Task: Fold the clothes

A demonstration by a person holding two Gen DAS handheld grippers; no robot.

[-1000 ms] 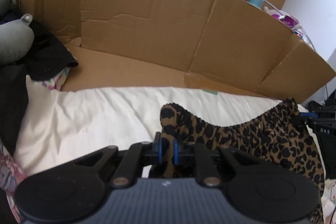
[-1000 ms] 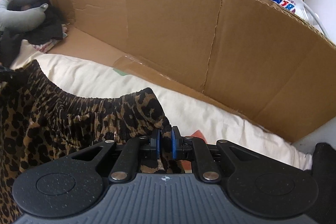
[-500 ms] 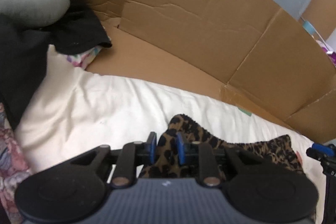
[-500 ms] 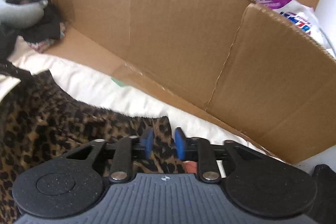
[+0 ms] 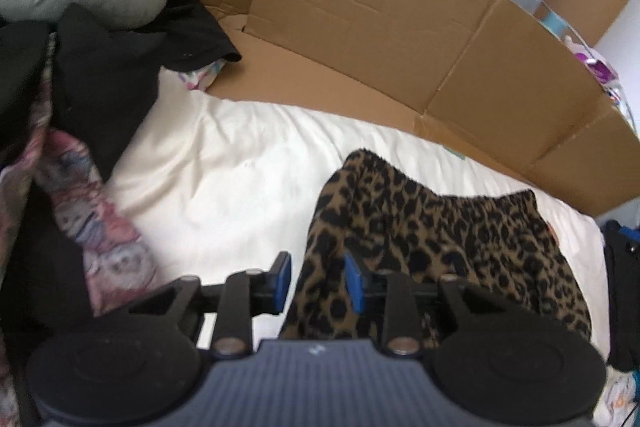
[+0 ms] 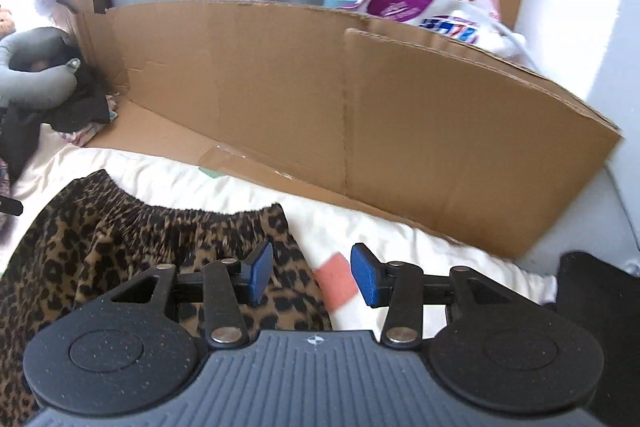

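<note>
Grippers, left (image 5: 316,283) and right (image 6: 310,275), both agape, empty; pink patch (image 6: 335,281) only in right view.

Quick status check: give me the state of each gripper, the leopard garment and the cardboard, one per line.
Left gripper: open, fabric lies between the fingers, not clamped.
Right gripper: open, over the garment's right edge, holding nothing.
Leopard garment: released, lying on the white sheet, gathered waistband toward the cardboard, fabric wrinkled.
Cardboard: opened out, standing behind the sheet.
</note>
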